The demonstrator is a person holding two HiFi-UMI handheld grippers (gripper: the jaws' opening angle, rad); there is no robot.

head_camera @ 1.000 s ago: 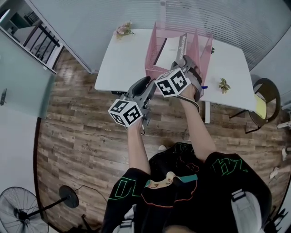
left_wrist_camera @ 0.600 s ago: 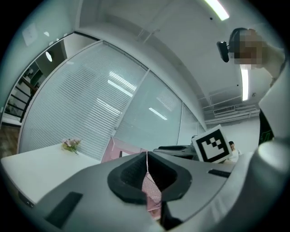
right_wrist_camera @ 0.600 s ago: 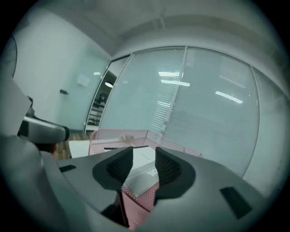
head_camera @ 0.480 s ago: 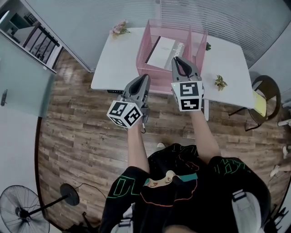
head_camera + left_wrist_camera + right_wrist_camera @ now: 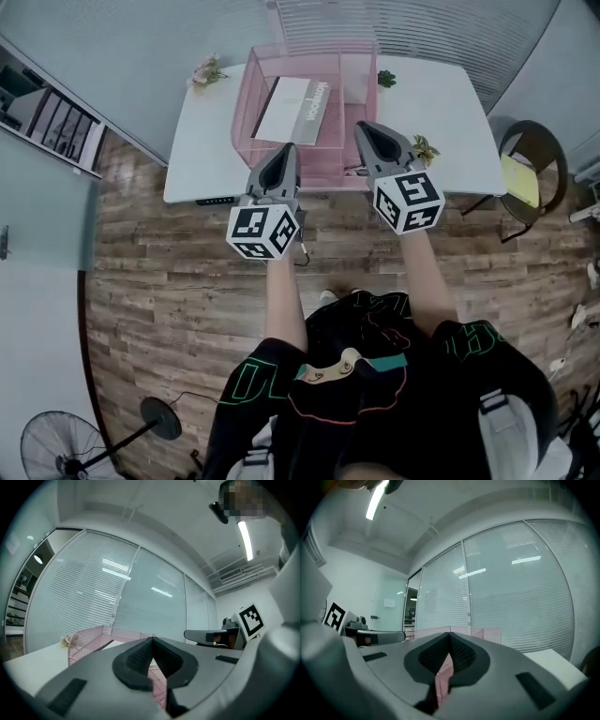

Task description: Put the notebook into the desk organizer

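The pink mesh desk organizer (image 5: 246,103) stands on the white table (image 5: 206,150). A white notebook (image 5: 293,110) leans tilted inside its left compartment. My left gripper (image 5: 285,150) hangs at the table's near edge, just short of the organizer, shut with nothing in it. My right gripper (image 5: 366,128) points at the organizer's front right, also shut and empty. In the left gripper view the left gripper (image 5: 152,640) has its pads together, with the organizer (image 5: 89,641) beyond. The right gripper (image 5: 450,634) in its own view is likewise shut, pink mesh (image 5: 478,632) ahead.
Small dried flower sprigs lie on the table at the back left (image 5: 204,70), near the organizer's right (image 5: 385,79) and by the right gripper (image 5: 427,147). A chair with a yellow cushion (image 5: 520,173) stands right of the table. A fan (image 5: 66,450) stands on the wood floor.
Both grippers have gone from open to shut and drawn back from the organizer toward the table's near edge. The notebook stays in the organizer.
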